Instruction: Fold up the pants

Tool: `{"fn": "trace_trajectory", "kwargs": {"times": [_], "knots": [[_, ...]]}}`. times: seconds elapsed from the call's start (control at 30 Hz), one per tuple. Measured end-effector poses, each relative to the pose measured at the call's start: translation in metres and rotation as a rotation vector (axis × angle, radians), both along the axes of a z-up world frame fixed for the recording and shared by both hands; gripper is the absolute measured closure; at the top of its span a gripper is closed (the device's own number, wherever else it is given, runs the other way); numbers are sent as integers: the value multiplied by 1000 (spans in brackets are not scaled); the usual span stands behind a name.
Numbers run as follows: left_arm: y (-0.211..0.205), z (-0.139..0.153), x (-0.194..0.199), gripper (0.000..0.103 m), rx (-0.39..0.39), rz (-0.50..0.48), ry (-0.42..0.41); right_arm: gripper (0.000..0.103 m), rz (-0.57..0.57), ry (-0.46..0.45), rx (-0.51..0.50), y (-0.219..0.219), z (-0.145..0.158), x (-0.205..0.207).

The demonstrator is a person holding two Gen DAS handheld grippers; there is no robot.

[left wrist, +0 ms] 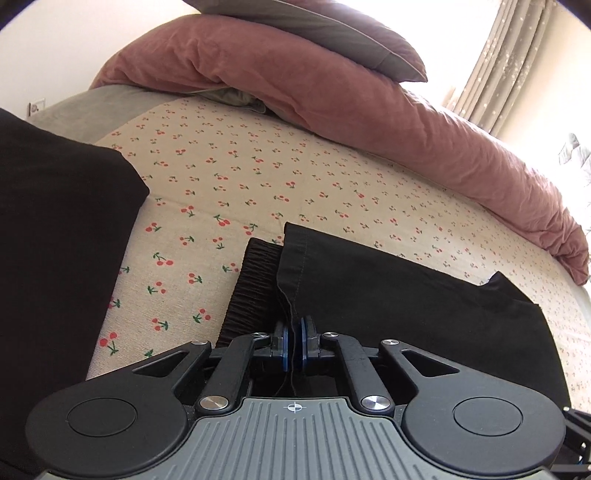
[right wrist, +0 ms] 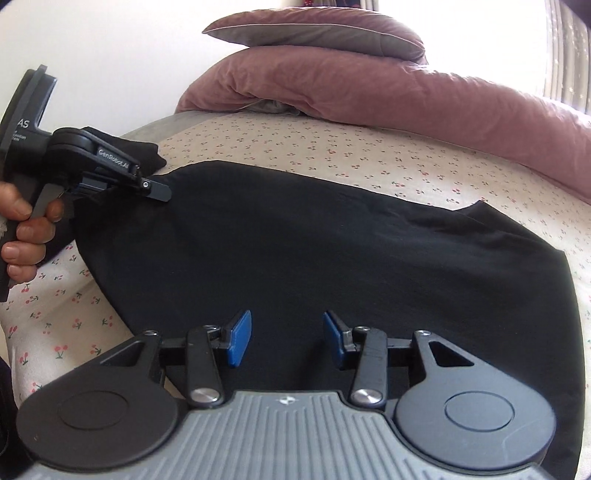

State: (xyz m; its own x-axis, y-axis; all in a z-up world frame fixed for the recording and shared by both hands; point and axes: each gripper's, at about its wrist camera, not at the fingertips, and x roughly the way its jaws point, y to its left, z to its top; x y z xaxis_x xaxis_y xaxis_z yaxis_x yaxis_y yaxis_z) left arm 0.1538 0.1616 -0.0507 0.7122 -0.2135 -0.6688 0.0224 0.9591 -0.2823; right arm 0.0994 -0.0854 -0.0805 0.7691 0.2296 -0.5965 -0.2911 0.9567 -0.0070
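Left wrist: left tongs (left wrist: pixel 293 345) pinch pants (left wrist: pixel 388 295) hem; right tongs (right wrist: pixel 287 338) wide, just above fabric.

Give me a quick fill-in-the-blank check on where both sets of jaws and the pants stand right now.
1. The left gripper has its jaws ____ on an edge of the black pants.
2. The right gripper hangs over the pants with its jaws ____ and nothing between them.
3. The bedsheet is printed with small red ____.
4. On top of the pink duvet lies a ____ pillow.

Missing words: shut; open; cherries; grey
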Motion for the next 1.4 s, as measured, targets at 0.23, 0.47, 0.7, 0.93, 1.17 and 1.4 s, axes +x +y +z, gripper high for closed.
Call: {"fn": "trace_trajectory", "kwargs": {"times": [0.23, 0.47, 0.7, 0.93, 1.17, 1.4], "knots": [[1, 5, -5, 97, 61, 8, -20, 55, -79, 20, 74, -27, 8, 11], [10, 20, -9, 86, 120, 93, -62, 55, -221, 10, 132, -77, 29, 17], [-22, 31, -16, 86, 52, 10, -99, 55, -336, 89, 141, -127, 22, 27], [-127, -7, -17, 86, 159, -198, -13, 54, -297, 172, 48, -124, 1, 41], [-139, -12, -12, 85, 171, -181, 12, 54, -374, 153, 204, -180, 15, 38], [-159, -19, -13, 84, 206, -255, 14, 54, -373, 84, 440, -225, 22, 96]]}}
